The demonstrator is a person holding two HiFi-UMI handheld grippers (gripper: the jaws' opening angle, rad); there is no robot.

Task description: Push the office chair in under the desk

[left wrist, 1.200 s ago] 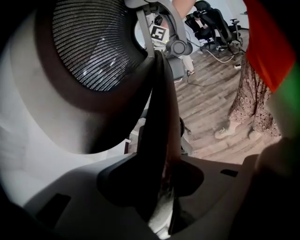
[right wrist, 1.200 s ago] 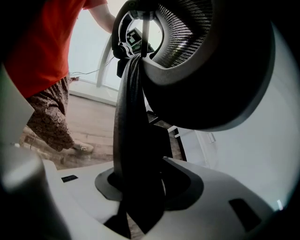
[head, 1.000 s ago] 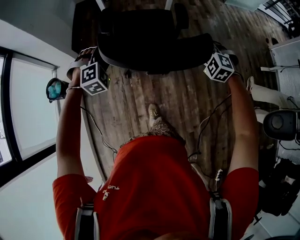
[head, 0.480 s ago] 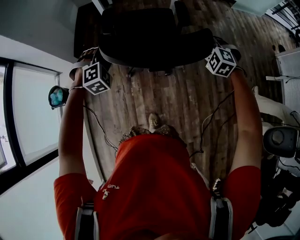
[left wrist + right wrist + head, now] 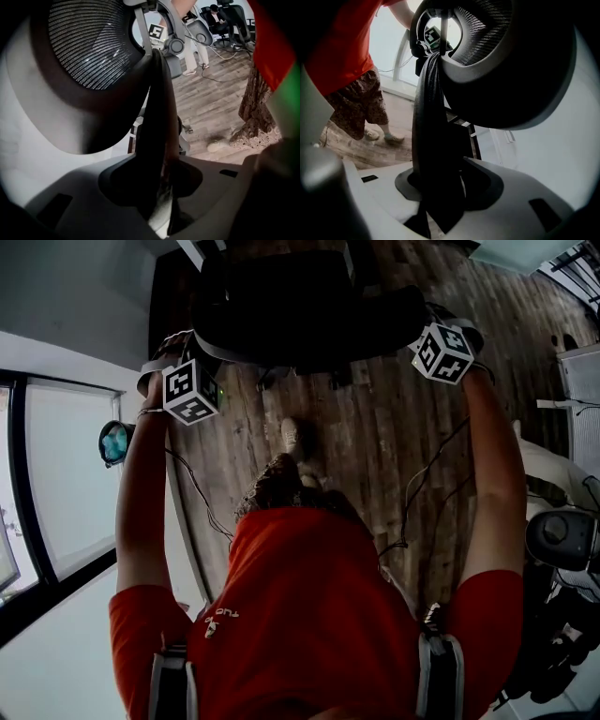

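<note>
The black office chair [image 5: 300,306] stands at the top of the head view, its backrest toward me and its seat reaching between two pale uprights at the frame's top edge. My left gripper [image 5: 201,360] is shut on the backrest's left edge, and my right gripper [image 5: 423,332] is shut on its right edge. In the left gripper view the dark backrest rim [image 5: 159,117] runs down between the jaws of the left gripper [image 5: 164,190], below the mesh headrest [image 5: 89,42]. The right gripper view shows the same rim [image 5: 433,117] pinched in the right gripper [image 5: 440,190].
A window [image 5: 56,474] runs along the left, with a round blue-lit object [image 5: 114,442] beside it. Cables [image 5: 422,484] trail over the wooden floor [image 5: 375,437]. Grey equipment [image 5: 562,531] and someone's pale-trousered legs [image 5: 548,465] are at the right. A seated person [image 5: 218,18] is far behind.
The chair and both grippers have moved away from me, toward the top of the head view. My foot has stepped forward after it. Both grips look unchanged.
</note>
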